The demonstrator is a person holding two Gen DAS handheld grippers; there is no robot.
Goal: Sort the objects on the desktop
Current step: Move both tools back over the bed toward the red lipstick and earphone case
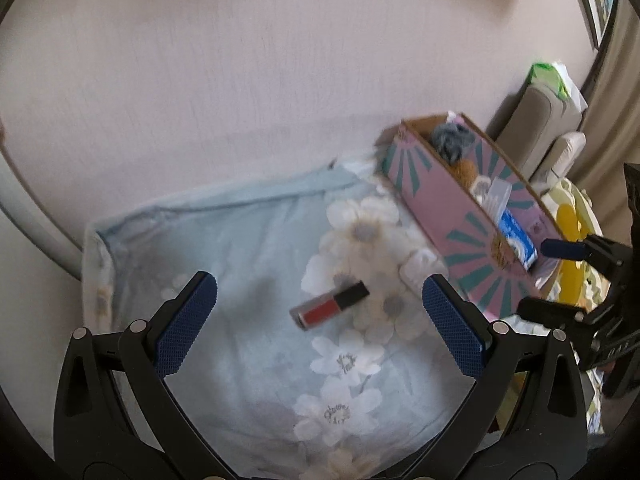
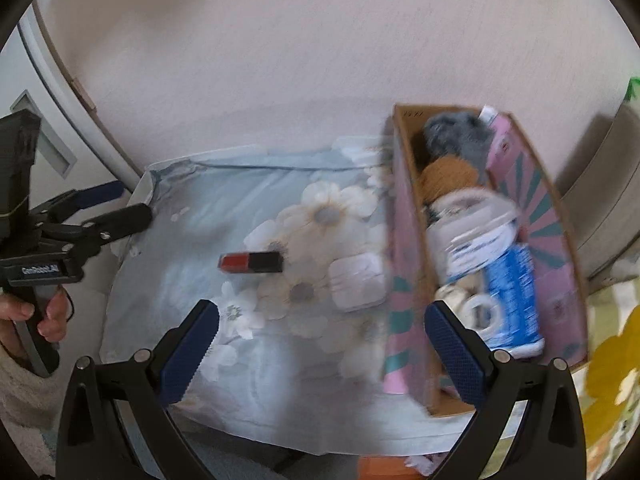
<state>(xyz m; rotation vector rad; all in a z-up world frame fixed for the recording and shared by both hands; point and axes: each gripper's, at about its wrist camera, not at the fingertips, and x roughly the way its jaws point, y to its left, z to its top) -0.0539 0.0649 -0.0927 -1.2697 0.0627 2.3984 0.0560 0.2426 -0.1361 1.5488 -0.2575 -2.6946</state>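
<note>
Lipstick (image 1: pixel 330 305) lies near the middle of the flowery cloth (image 1: pixel 224 248), box (image 1: pixel 448 216) at its right edge. Left gripper (image 1: pixel 320 324) and right gripper (image 2: pixel 322 344) both gape wide, holding nothing. Round tube might roll away if nudged.

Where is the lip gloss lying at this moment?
The lip gloss lies flat on the floral cloth, left of the pink box and near a small white case. In the left wrist view it is between the open fingers, untouched.
</note>
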